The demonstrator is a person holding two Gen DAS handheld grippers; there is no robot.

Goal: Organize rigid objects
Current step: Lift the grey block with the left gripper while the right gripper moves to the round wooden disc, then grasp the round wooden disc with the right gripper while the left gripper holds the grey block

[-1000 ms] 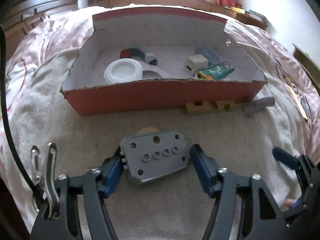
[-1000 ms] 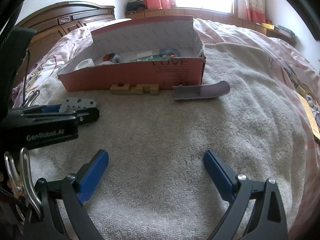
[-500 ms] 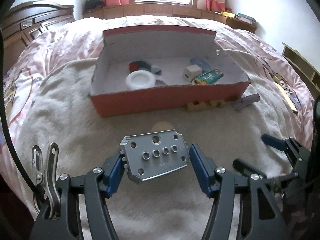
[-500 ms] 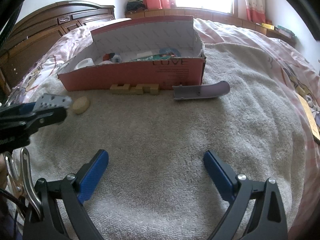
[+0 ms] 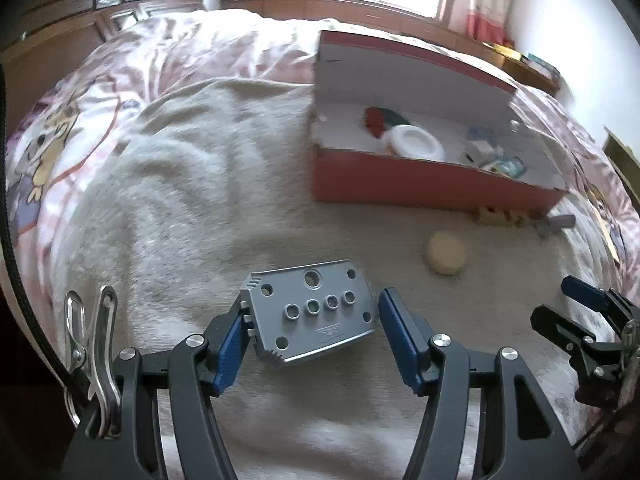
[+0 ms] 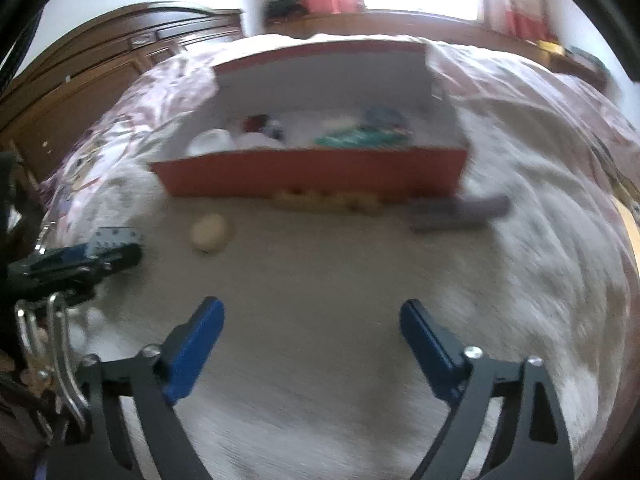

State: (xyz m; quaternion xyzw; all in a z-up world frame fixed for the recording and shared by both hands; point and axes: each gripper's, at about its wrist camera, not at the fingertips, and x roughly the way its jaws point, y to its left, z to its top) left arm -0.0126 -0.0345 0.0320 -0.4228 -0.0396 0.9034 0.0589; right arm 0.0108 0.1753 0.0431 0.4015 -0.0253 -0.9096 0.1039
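Observation:
My left gripper is shut on a grey metal plate with round holes and holds it above the beige towel; the plate also shows in the right wrist view. The red cardboard box stands ahead to the right, with a white round lid and other small items inside. My right gripper is open and empty above the towel, facing the box. A pale yellow round piece lies on the towel before the box.
A wooden block piece and a grey-lilac plastic part lie against the box front. The towel covers a pink quilted bed. A dark wooden headboard stands at the left.
My left gripper has lifted the grey plate and swung left and back, so the box now sits to the right. The yellow piece beneath it is uncovered. My right gripper has moved, its view is blurred.

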